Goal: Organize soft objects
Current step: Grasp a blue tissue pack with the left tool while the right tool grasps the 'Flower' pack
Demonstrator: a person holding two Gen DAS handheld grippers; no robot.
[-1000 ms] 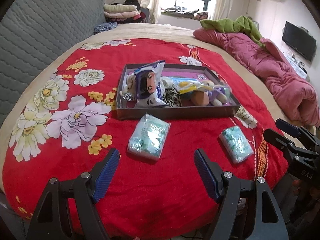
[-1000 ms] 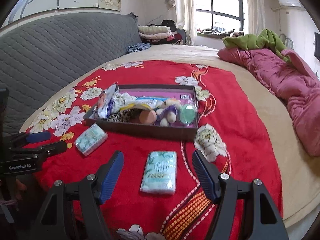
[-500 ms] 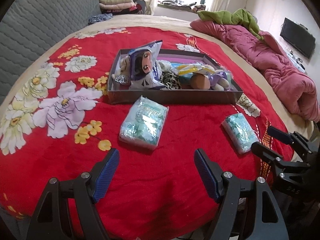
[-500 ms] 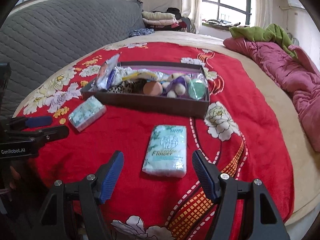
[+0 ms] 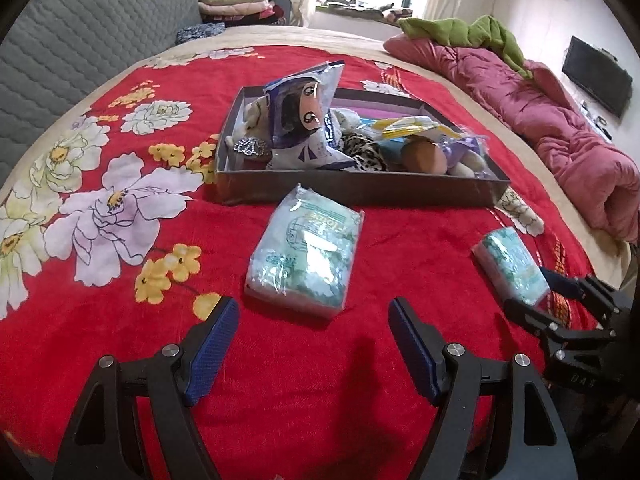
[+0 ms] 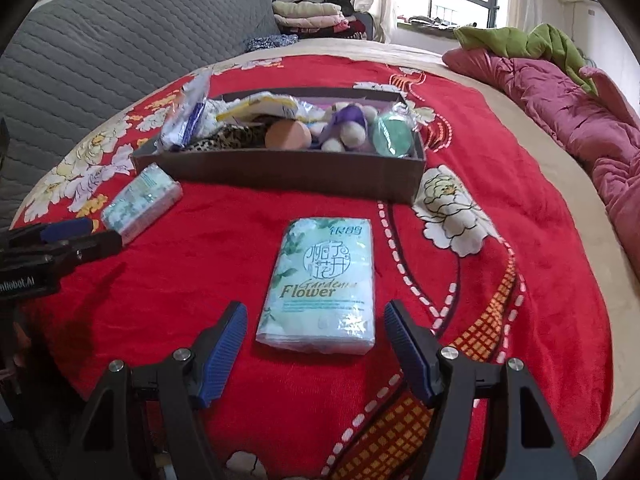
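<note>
Partly done: dark tray (image 5: 360, 194) on the red floral blanket (image 5: 120, 340) already crowded with soft toys and packets, too jumbled to count; two tissue packs left outside, near its front wall. Left gripper (image 5: 310, 334) spread wide and empty just short of one tissue pack (image 5: 306, 256). Right gripper (image 6: 316, 338) likewise wide, empty, flanking the near end of the other tissue pack (image 6: 322, 284), pads clear.

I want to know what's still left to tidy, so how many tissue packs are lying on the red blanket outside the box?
2. One tissue pack lies before the left tongs; the other lies before the right tongs. More may be hidden inside the box.
</note>
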